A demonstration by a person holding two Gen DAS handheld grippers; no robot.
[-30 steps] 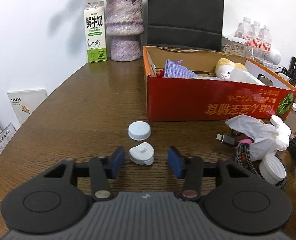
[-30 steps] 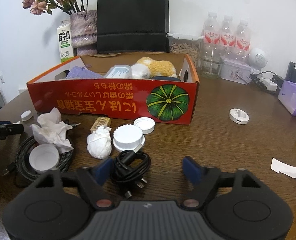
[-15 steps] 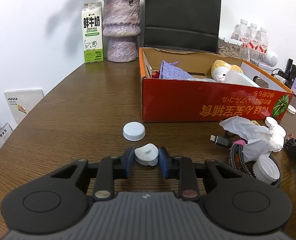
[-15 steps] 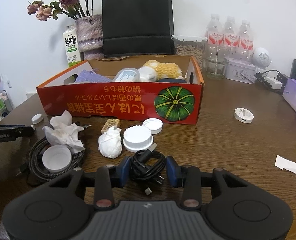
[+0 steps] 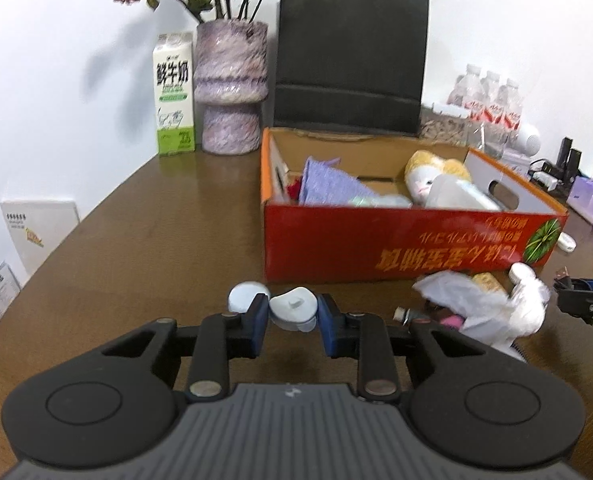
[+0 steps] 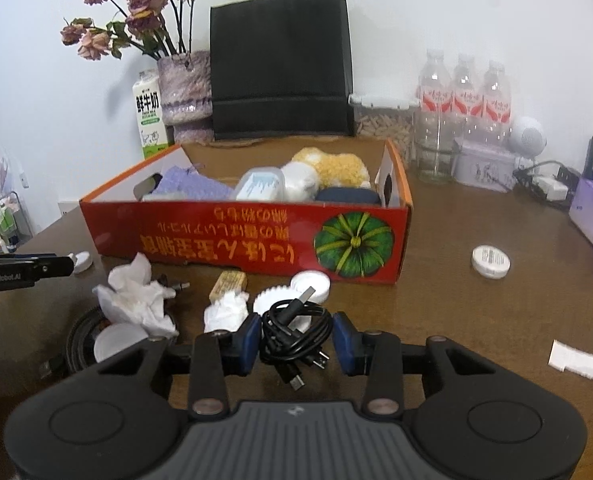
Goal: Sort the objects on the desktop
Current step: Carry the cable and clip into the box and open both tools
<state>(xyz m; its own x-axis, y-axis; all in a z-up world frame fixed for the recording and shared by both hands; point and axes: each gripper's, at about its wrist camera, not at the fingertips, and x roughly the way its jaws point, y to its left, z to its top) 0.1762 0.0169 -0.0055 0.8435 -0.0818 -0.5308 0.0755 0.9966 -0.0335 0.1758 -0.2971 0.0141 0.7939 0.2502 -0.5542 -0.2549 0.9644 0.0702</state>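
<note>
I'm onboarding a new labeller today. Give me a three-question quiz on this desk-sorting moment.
1. True or false: the left gripper is shut on a small white plug-like piece.
2. The right gripper grips: A) crumpled tissue B) coiled black cable C) white lid
3. Fill in: the plush toy lies inside the red ____.

Key: 1 true; 2 B; 3 box.
</note>
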